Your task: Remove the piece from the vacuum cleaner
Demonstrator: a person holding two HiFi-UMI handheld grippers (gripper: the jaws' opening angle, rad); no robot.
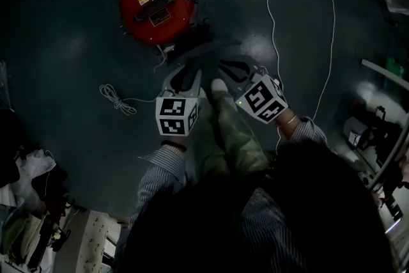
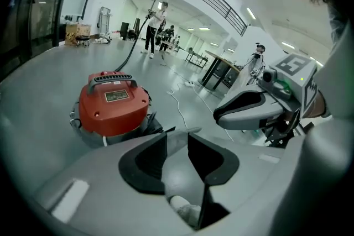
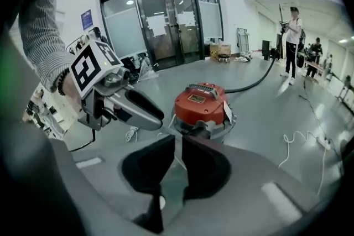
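We see a canister vacuum cleaner (image 1: 155,6) standing upright on a smooth, glossy grey floor (image 1: 64,41), just ahead of both grippers and touching neither. It is a round drum with a shiny red plastic lid over a darker grey and black base. A black carry handle (image 1: 157,4) lies flat across the lid, its long axis running diagonally in the head view. A black hose (image 2: 130,52) leaves the far side and runs away from us. The left gripper (image 2: 177,136) has its black padded jaws clearly apart, with nothing between them. The right gripper (image 3: 178,141) shows only a narrow gap, also empty. A thin white cord (image 1: 117,99) lies coiled nearby.
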